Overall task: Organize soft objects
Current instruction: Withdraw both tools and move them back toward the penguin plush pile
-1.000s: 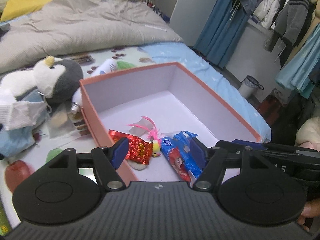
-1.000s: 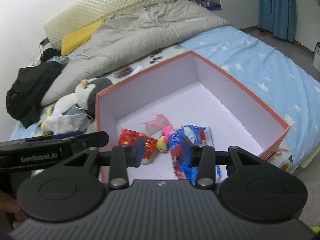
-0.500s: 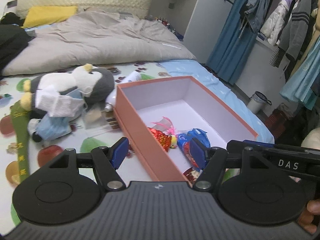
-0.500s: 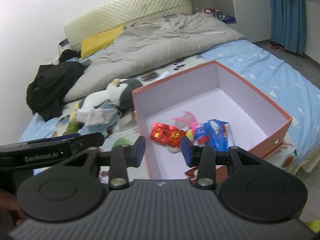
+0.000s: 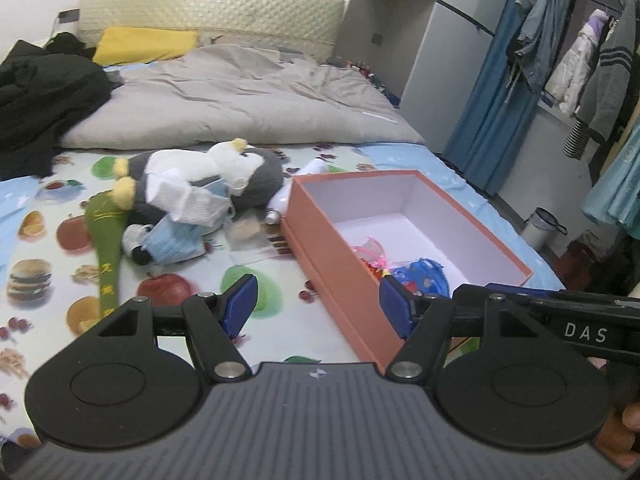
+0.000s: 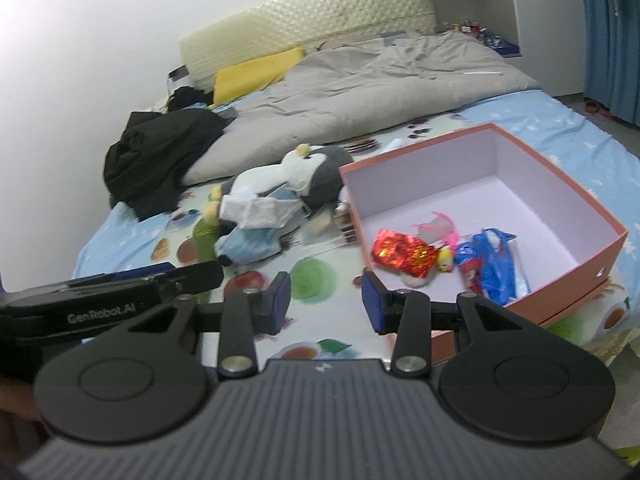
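Only rightward: red packet (image 6: 404,254) unhidden.

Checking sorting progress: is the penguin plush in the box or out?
Out. The penguin plush lies on the bedsheet beside the orange box, outside its wall.

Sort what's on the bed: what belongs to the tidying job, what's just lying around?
Job:
- orange box
- penguin plush
- face masks
- white cloth
- green pouch
- both grippers, jaws open, empty

Lying about:
- grey duvet
- black clothing
- yellow pillow
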`<state>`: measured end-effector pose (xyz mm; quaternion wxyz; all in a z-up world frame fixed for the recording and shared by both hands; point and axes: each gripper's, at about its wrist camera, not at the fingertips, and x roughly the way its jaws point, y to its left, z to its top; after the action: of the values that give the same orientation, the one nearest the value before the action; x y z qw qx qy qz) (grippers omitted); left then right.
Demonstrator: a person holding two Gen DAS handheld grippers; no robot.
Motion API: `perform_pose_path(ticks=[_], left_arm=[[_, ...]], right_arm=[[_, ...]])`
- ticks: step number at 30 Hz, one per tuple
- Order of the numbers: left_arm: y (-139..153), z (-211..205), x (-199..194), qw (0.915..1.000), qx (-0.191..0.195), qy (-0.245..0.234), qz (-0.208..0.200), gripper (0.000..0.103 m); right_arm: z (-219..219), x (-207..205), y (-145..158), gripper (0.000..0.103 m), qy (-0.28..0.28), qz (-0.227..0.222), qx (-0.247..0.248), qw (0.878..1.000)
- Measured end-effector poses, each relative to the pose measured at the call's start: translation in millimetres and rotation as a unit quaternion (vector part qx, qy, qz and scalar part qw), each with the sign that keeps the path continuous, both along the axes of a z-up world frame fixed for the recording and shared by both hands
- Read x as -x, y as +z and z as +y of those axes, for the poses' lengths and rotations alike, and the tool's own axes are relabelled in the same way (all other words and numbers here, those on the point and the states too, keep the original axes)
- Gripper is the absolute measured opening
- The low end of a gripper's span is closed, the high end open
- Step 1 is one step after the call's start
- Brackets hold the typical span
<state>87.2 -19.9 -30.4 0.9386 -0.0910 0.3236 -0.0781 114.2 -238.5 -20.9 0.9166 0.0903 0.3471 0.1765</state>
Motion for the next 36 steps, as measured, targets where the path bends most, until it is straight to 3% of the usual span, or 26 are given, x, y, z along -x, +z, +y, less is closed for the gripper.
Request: perform_pose_path(ticks=[7, 17, 30, 33, 36], left_arm=[[-7, 17, 22, 0.9996, 0.002, 0.027, 0.006, 0.072], [-26, 43, 23, 0.9977, 0.01, 0.059, 0.03, 0.072], [-62, 75, -30, 0.9939, 0.007, 0.086, 0.068, 0.072], [-70, 85, -49, 0.9926, 0.004, 0.095, 0.076, 0.072], [-80, 96, -70, 0.9912, -0.002, 0.104, 0.082, 0.072]], right_arm=[[17, 13, -2, 0.043, 0.031, 0.003, -0.005, 0.999], [44, 6, -12, 0.043, 0.059, 0.02, -0.009, 0.998], [69, -47, -30, 0.044, 0.078, 0.056, -0.015, 0.995], [77, -66, -37, 0.047, 0.088, 0.067, -0.018, 0.994], [86, -88, -46, 0.055, 0.095, 0.081, -0.021, 0.992]])
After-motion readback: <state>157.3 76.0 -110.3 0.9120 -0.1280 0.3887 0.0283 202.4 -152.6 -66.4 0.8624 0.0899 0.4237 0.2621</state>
